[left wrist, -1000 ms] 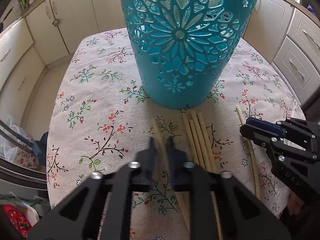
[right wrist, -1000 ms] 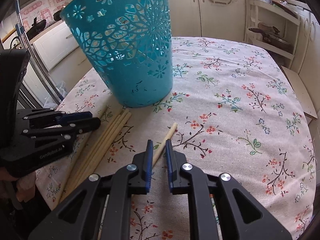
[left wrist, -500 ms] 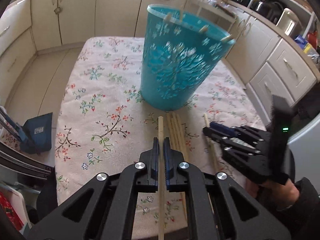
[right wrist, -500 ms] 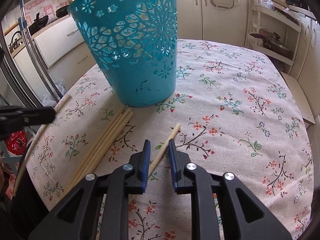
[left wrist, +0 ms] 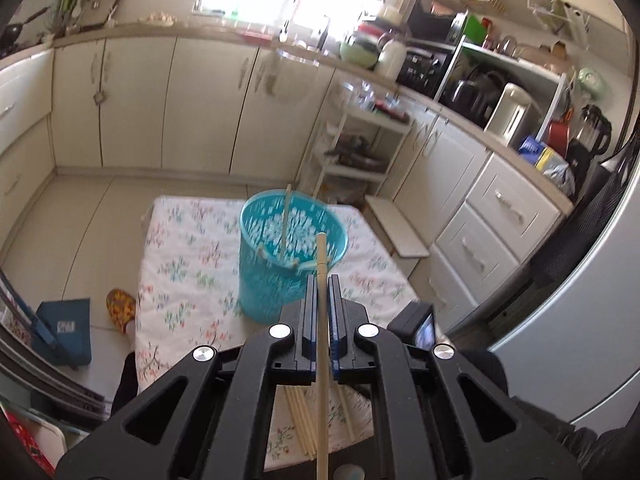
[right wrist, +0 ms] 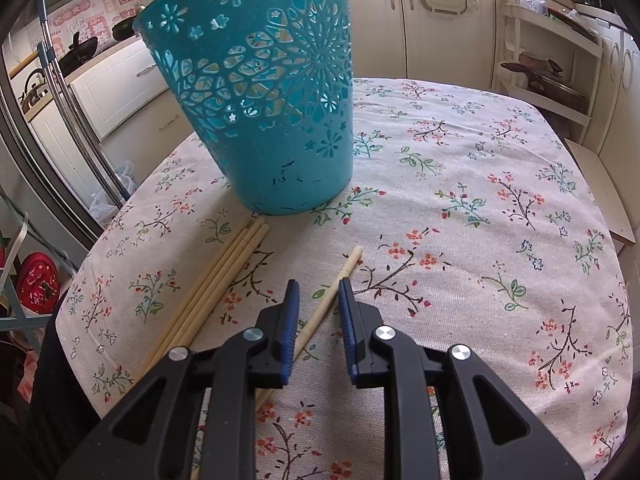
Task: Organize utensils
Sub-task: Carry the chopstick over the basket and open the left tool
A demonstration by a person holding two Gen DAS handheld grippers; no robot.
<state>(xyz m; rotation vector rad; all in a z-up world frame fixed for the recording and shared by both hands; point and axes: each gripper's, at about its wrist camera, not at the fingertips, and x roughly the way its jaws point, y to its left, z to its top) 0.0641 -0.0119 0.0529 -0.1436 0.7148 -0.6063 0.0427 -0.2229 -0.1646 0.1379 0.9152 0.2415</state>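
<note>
My left gripper [left wrist: 321,280] is shut on a pale wooden chopstick [left wrist: 321,344] and holds it high above the table, its tip over the near rim of the teal cut-out basket [left wrist: 280,280]. A few chopsticks stand inside the basket. My right gripper [right wrist: 319,286] is open, low over the table, its jaws either side of a single chopstick [right wrist: 332,292] lying on the floral cloth. A bundle of chopsticks [right wrist: 216,284] lies to its left, in front of the basket [right wrist: 264,92].
The floral tablecloth [right wrist: 500,208] covers a small table with edges close at left and front. Kitchen cabinets [left wrist: 496,216] and a white shelf rack [left wrist: 352,152] surround it. A blue box [left wrist: 64,332] and a slipper [left wrist: 120,304] lie on the floor.
My left gripper closed on a chopstick and lifted it high above the table, towards the basket. My right gripper moved slightly forward and opened wider over the single chopstick.
</note>
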